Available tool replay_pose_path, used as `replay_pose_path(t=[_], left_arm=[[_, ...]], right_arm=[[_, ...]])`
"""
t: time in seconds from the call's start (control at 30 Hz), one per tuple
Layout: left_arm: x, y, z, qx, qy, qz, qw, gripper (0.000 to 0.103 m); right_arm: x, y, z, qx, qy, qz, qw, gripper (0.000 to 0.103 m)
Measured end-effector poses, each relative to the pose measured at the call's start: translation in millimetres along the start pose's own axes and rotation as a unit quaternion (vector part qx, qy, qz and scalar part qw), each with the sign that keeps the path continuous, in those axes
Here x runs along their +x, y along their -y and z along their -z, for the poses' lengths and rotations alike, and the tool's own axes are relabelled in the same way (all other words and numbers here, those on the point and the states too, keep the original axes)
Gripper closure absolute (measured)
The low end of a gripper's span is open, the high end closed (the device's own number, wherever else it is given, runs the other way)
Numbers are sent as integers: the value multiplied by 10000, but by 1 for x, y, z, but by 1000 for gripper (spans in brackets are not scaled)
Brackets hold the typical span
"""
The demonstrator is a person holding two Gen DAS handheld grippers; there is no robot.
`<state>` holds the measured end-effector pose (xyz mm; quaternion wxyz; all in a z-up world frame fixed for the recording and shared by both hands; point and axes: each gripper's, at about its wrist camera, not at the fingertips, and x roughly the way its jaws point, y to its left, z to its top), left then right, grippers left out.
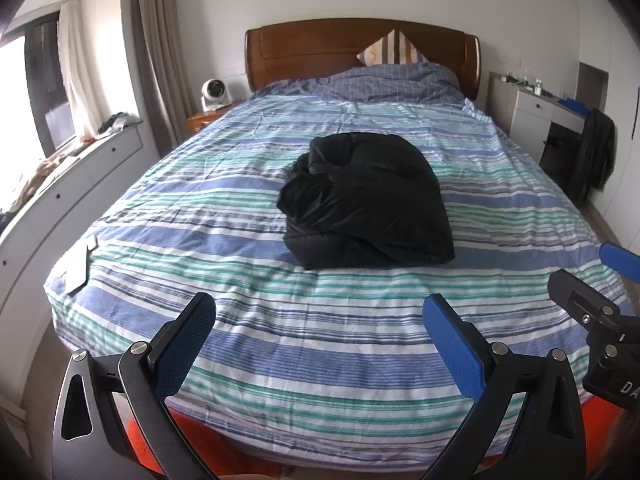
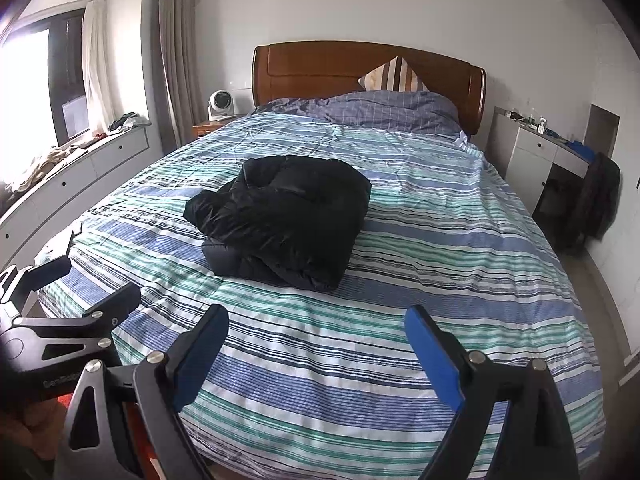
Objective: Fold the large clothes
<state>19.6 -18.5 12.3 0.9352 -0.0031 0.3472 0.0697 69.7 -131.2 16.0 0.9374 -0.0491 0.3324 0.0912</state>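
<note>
Both grippers empty, jaws wide.
Left gripper [image 1: 320,320] and right gripper [image 2: 316,332] hover above the bed's [image 1: 280,360] foot, touching nothing; folded black jacket [image 1: 366,204] lies mid-bed, well apart.

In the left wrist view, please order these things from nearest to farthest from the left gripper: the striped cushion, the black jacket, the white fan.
From the left gripper:
1. Black jacket, folded in a bundle in the middle of the bed, slightly to the right.
2. White fan, on the nightstand at the left of the headboard.
3. Striped cushion, against the headboard. It and the fan are nearly level in depth, so their order is uncertain.
</note>
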Motion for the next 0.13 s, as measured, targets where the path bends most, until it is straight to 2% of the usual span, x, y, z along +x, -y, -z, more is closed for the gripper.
replay_pose_path(t=[0.13], left_arm=[[-2,5,0,82,86,-47,9999,0]], right_arm=[[1,3,0,55,-2,-10,10000,12]])
